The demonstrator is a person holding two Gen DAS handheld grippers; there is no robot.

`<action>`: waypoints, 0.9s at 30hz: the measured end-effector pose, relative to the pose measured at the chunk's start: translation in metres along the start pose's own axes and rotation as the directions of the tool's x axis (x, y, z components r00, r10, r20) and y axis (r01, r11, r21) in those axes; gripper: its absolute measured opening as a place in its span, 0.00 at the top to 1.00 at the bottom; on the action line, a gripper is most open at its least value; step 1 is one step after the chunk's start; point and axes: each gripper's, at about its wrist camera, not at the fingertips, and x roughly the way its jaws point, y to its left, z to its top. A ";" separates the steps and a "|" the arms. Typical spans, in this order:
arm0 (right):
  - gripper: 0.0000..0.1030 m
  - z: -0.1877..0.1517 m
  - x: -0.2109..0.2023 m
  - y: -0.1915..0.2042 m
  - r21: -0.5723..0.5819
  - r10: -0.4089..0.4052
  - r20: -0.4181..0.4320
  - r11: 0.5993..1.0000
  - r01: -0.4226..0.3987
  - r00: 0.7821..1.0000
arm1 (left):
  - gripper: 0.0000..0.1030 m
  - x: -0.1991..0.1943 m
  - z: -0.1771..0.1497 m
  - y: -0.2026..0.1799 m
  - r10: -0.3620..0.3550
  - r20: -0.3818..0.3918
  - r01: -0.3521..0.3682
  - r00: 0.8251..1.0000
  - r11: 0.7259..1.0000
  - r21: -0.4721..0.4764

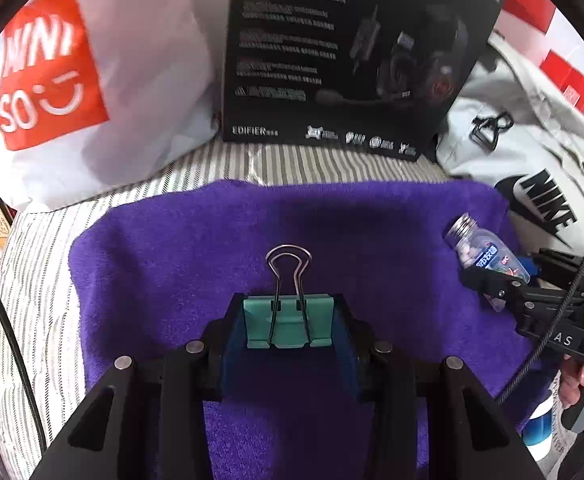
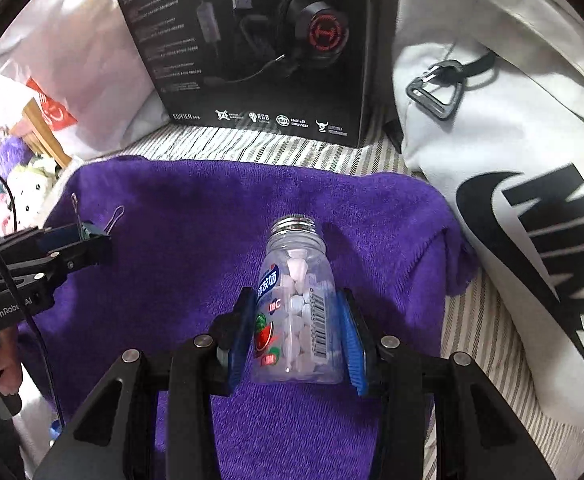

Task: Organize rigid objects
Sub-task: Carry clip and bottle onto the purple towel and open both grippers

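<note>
A purple towel [image 1: 219, 240] covers the lower middle of both views, spread over a grey-and-white striped bedsheet [image 1: 43, 280] that shows along its top and sides. A black headphone box [image 1: 332, 52] stands upright at top centre. In the left wrist view a white shopping bag [image 1: 139, 92] with a red logo panel fills the upper left, and a white Nike bag [image 2: 512, 168] lies at the right, touching the towel's edge in the right wrist view. Red-and-white boxes [image 1: 564, 68] sit at the upper right. Bright light falls on both bags.

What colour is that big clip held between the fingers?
The binder clip has a teal-green body with silver wire handles, clearest in the left wrist view.
</note>
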 end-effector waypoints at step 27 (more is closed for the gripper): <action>0.36 0.002 0.014 0.022 -0.139 -0.010 -0.067 0.990 0.001 0.998 | 0.60 0.006 0.003 -0.002 0.019 -0.025 -0.019 1.000 1.000 0.021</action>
